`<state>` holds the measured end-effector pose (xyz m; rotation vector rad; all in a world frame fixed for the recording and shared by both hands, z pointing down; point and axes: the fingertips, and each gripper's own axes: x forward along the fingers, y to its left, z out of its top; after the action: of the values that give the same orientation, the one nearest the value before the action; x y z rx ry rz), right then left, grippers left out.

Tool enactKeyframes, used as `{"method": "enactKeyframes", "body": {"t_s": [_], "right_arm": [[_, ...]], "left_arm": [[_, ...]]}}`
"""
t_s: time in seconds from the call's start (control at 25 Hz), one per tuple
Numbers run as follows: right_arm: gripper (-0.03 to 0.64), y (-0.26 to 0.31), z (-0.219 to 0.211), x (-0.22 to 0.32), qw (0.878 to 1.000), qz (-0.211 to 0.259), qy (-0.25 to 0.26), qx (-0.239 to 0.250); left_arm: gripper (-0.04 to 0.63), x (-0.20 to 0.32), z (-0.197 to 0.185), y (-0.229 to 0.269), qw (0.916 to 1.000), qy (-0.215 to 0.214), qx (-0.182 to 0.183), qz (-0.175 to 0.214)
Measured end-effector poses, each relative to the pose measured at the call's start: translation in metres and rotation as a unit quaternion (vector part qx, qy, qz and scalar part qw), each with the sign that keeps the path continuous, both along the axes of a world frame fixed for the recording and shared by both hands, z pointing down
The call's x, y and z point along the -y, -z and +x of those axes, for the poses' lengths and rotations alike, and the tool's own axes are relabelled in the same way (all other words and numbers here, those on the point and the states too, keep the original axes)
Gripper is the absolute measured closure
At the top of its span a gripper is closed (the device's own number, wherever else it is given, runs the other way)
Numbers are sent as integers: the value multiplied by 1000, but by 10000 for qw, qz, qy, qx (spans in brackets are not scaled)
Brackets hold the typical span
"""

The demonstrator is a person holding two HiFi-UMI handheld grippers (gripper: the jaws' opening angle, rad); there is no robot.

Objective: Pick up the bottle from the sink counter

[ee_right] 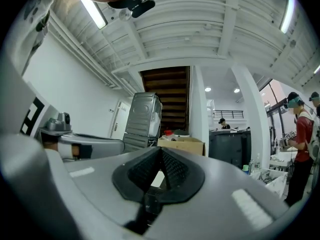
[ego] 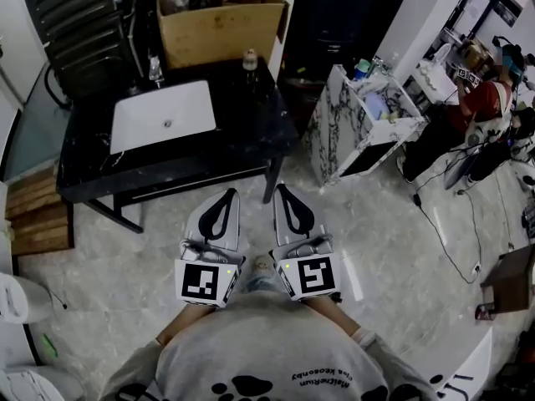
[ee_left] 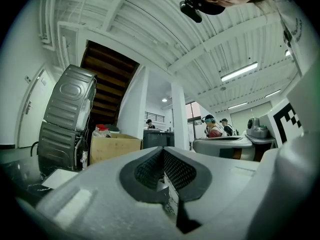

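- Counter point(ego: 251, 132): black top in the upper left of the head view; it carries everything the task needs.
- Cardboard box point(ego: 219, 25): at the counter's back edge, right half; can't tell if it sits on the counter or behind it; its top is cut off by the frame and the contents are a blur.
- Basin point(ego: 163, 115): white, sunk in left of the counter's centre; looks empty.
- Left gripper point(ego: 226, 203) and right gripper point(ego: 288, 199): side by side, close to the body, tips aimed at the counter's front edge but well short of it; both are clenched on nothing, pads meeting in their own views; reads as a ready pose, reach not begun.
- Bottle point(ego: 249, 59): small and upright at the counter's back right corner, just in front of the box; well apart from both grippers; right gripper probably has the straighter line, clear of the basin; cap and label are too small to read; neither gripper view shows it clearly.
- Tap point(ego: 155, 72): at the back edge behind the basin; thin, detail lost.
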<state>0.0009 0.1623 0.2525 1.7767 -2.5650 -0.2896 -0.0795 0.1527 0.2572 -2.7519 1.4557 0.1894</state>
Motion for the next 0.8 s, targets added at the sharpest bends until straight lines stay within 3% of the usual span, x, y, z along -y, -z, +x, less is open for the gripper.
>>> {"method": "enactKeyframes", "body": {"t_s": [0.44, 0.8], "right_arm": [[617, 3, 51, 112, 9985, -8, 529, 136], [617, -7, 74, 148, 9967, -40, 773, 226]], "left_arm": [[594, 102, 54, 2, 9987, 494, 89, 15], [594, 130, 75, -2, 9971, 724, 234, -5]]}}
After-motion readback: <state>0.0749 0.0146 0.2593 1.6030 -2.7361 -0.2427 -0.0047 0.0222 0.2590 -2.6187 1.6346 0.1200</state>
